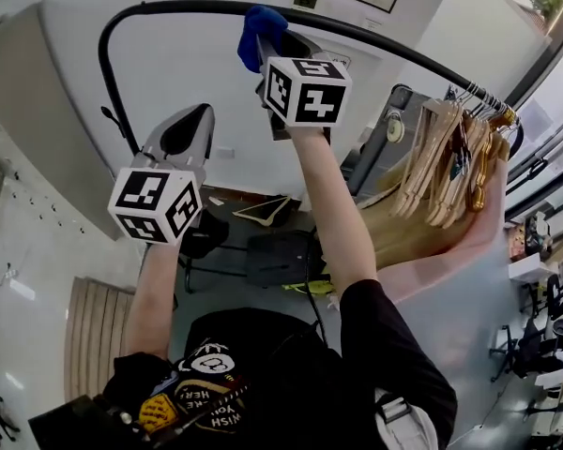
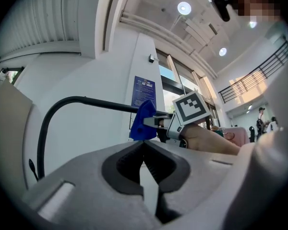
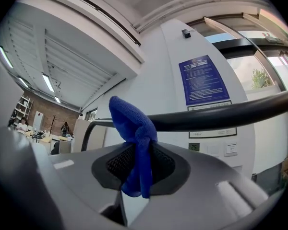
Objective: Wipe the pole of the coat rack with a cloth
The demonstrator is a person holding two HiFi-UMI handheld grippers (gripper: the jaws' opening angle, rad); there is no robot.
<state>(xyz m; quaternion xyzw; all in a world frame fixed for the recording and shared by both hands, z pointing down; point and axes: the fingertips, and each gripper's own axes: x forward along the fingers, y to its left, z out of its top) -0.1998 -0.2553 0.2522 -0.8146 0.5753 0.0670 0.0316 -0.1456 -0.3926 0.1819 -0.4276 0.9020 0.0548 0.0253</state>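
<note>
"Up at the top of the rack, between the jaws of the right gripper, what do you see?"

"A blue cloth, pinched at its gathered middle; the jaws are pressed onto it, one loose end hangs below them and a bunched wad stands above; that wad lies against the black pole, near where the pole bends down."

"And the left gripper?"

"Its jaws are pressed together on nothing; it hangs lower and well apart from the pole, pointing up at the cloth."

"What could go wrong from here?"

"The grip is on a narrow fold; as I judge it, drag along the pole could pull the cloth out of the jaws, and it would drop; also, only the wad meets the pole, so a sweep made too low would rub the hard jaw tips on the paint instead."

"Anything further out?"

"Wooden hangers crowd the far right end of the pole; a long stroke that way could knock them together or snag the cloth on a hook; the other way, the bend may throw the wad off the pole."
</note>
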